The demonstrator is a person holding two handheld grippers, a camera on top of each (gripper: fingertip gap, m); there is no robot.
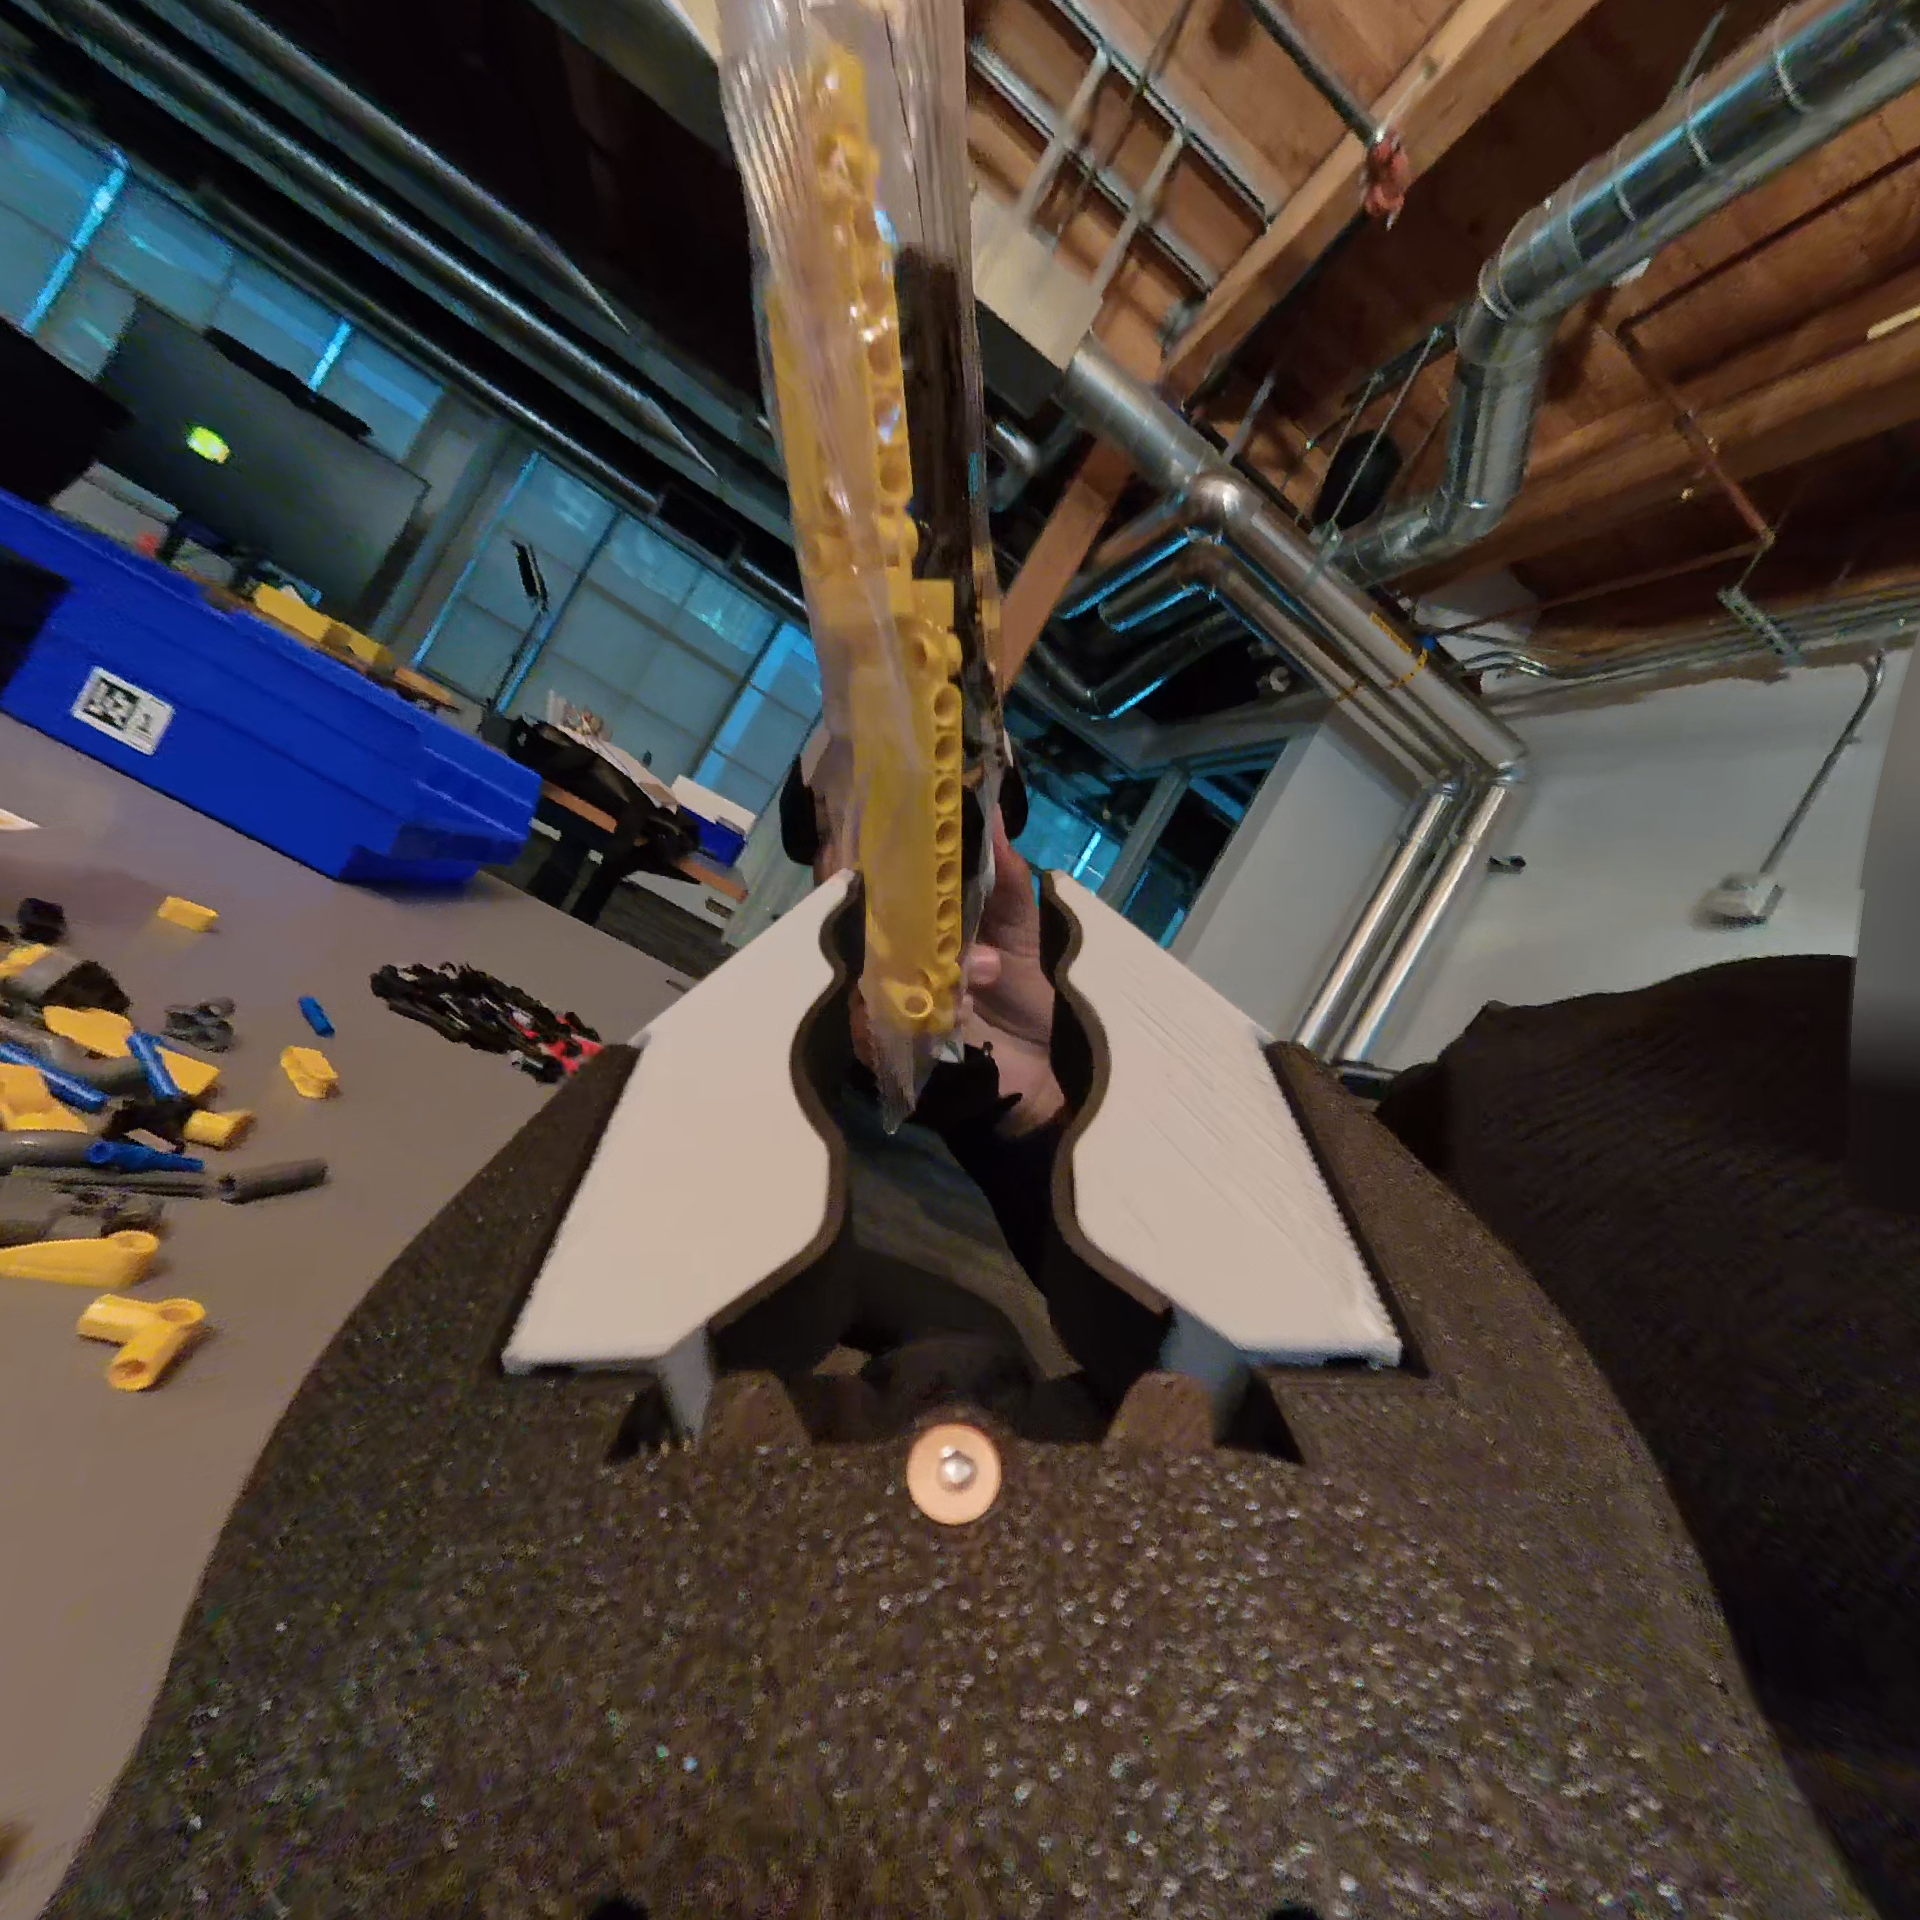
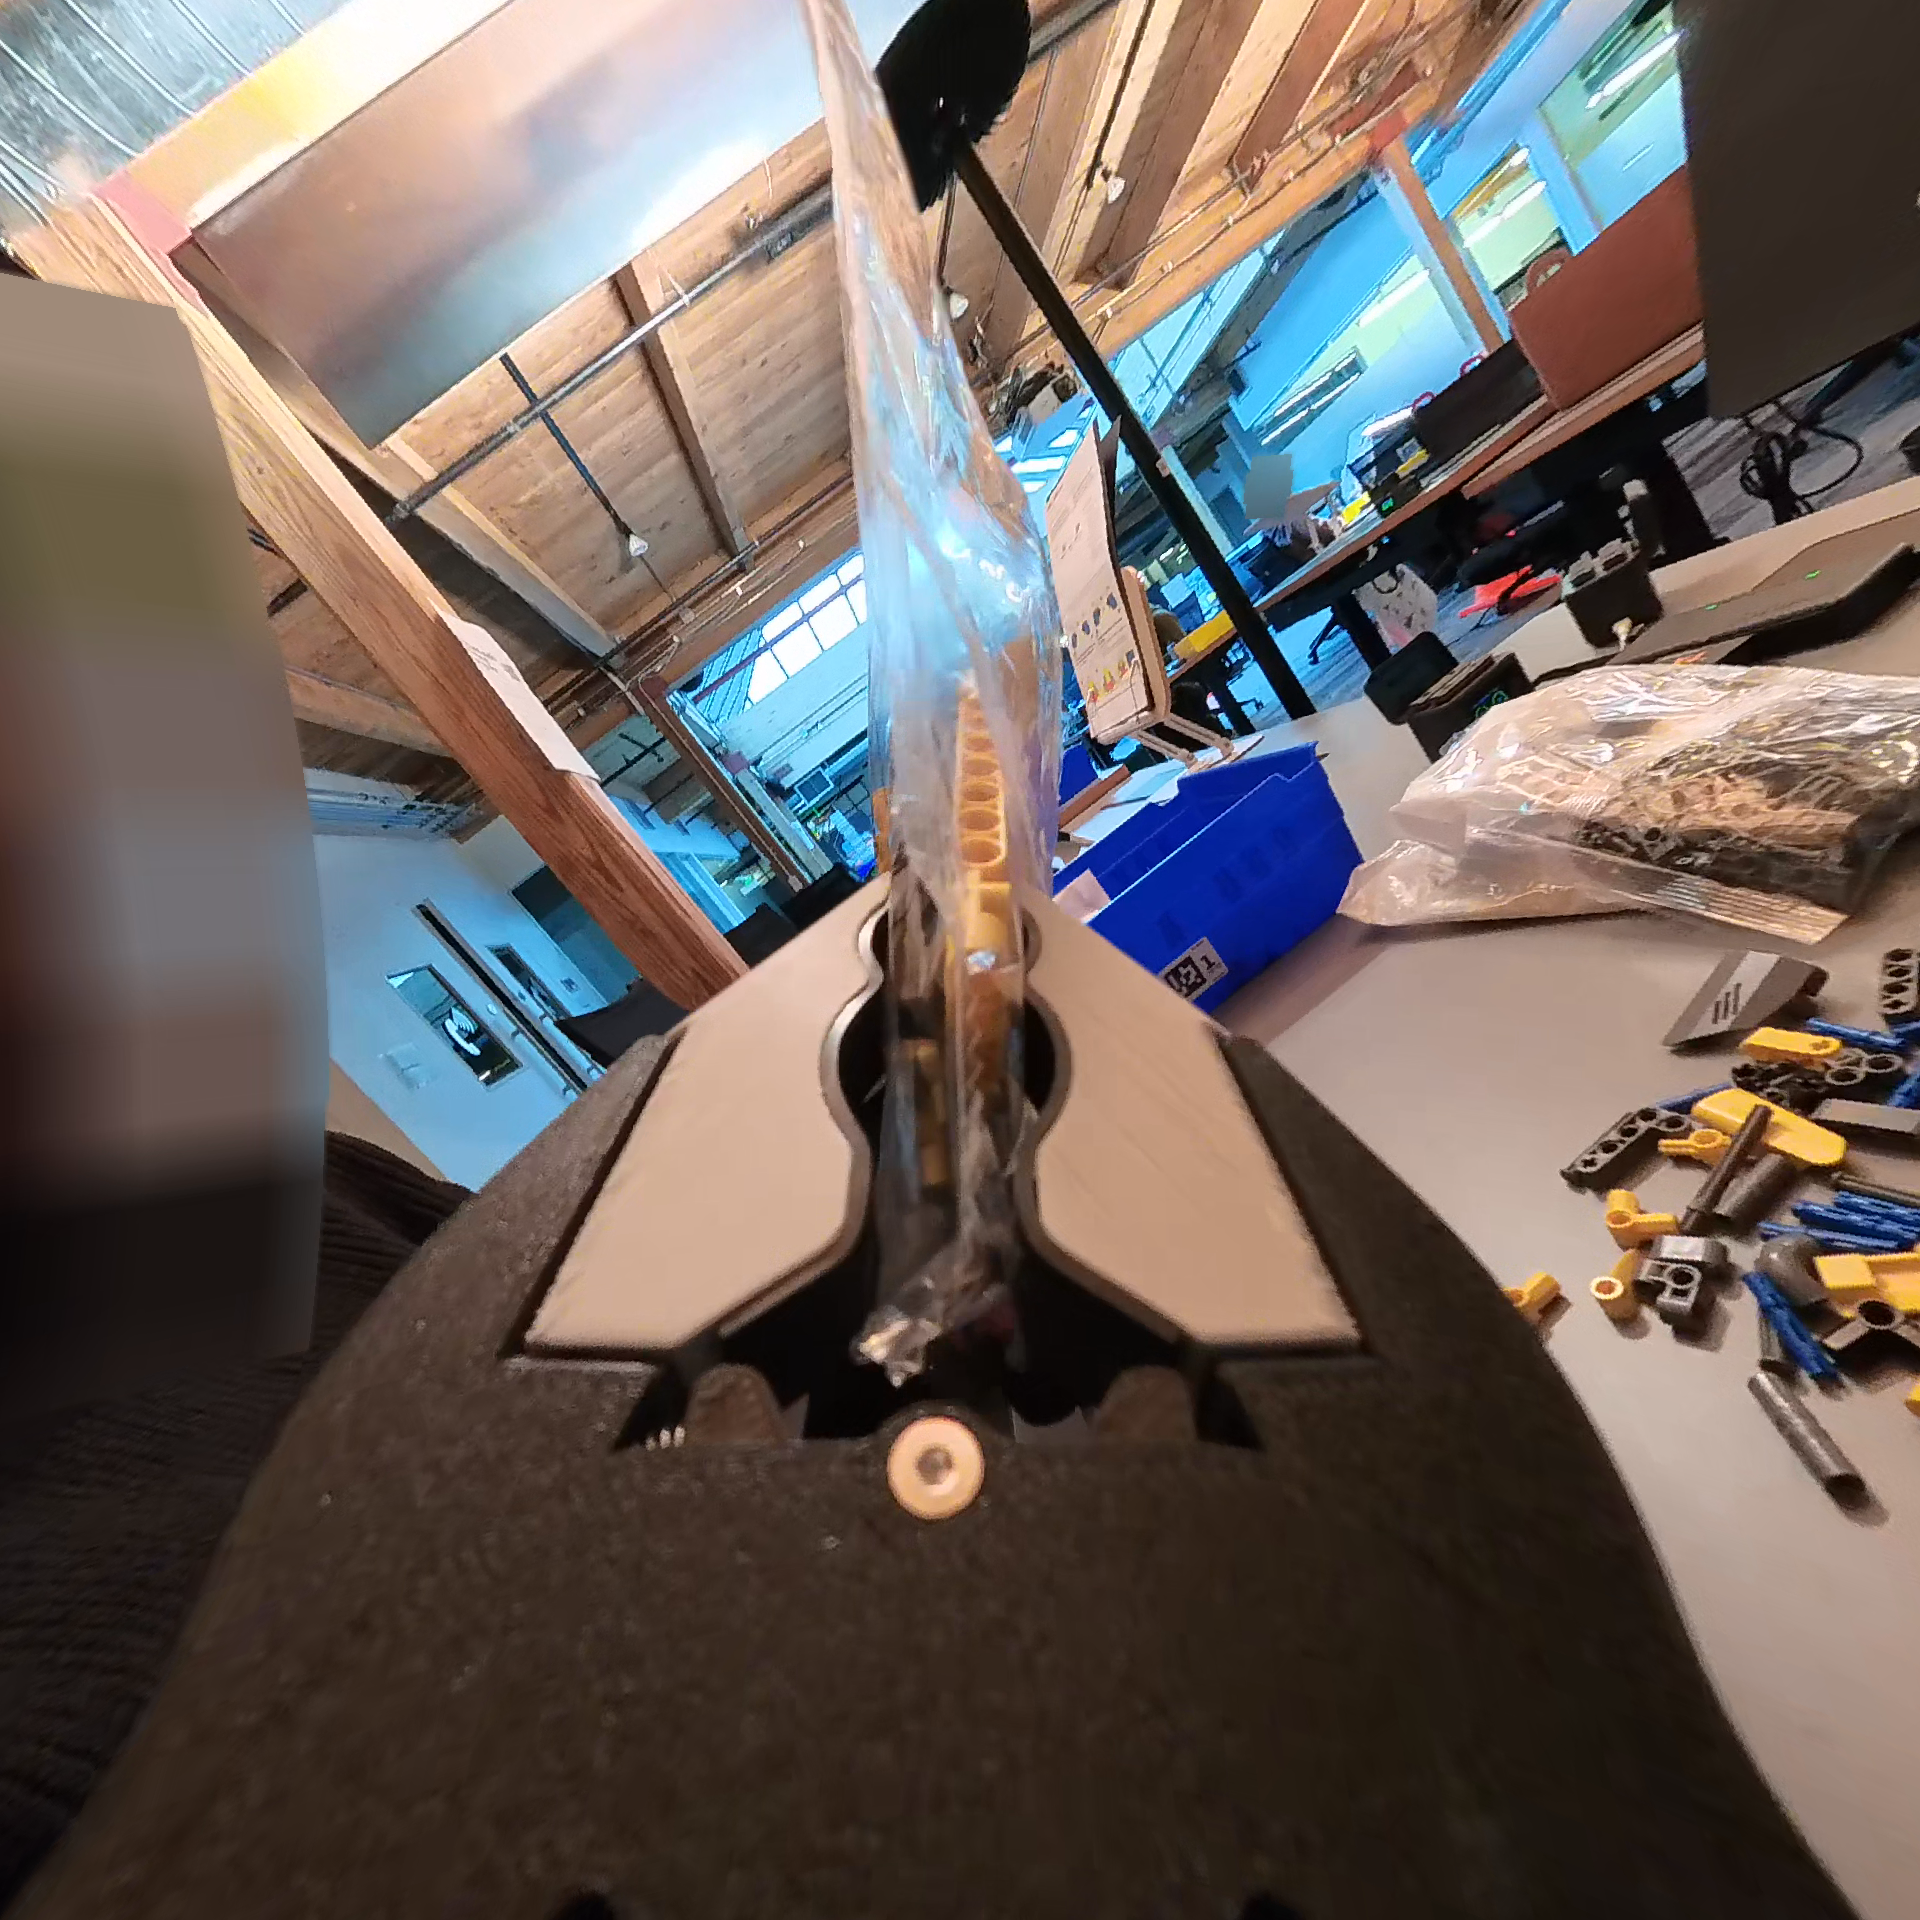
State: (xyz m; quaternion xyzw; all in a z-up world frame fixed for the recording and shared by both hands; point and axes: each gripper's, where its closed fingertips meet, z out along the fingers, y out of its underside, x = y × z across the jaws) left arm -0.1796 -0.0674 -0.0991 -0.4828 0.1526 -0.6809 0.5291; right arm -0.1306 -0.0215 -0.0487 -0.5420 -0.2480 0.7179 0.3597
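Left gripper: fingers wide apart around a clear plastic bag; no pinch visible, fingers released
Right gripper: fingers clenched on the clear plastic bag, crumpled film gathered at the root of the fingers
Bag contents: long yellow perforated beams plus dark parts, packed lengthwise
Bag position: raised clear of the counter, standing between both pairs of fingers
Long axis: from 6 o'clock at the fingers up to 12 o'clock in both wrist views; bag nearly upright, slight lean
Bearing from fingers: bag corner between the left fingers, body of bag rising toward 12 o'clock
Nearer hold: right gripper carries the bag; left gripper only brackets its lower end
Loose parts: yellow, blue, grey and black pieces on the counter at 9 o'clock in the left wrist view, at 3 o'clock in the right wrist view
Second bag: filled, lying on the counter at 2 o'clock in the right wrist view
Blue bin: on the counter at 10 o'clock in the left wrist view, well apart from the fingers
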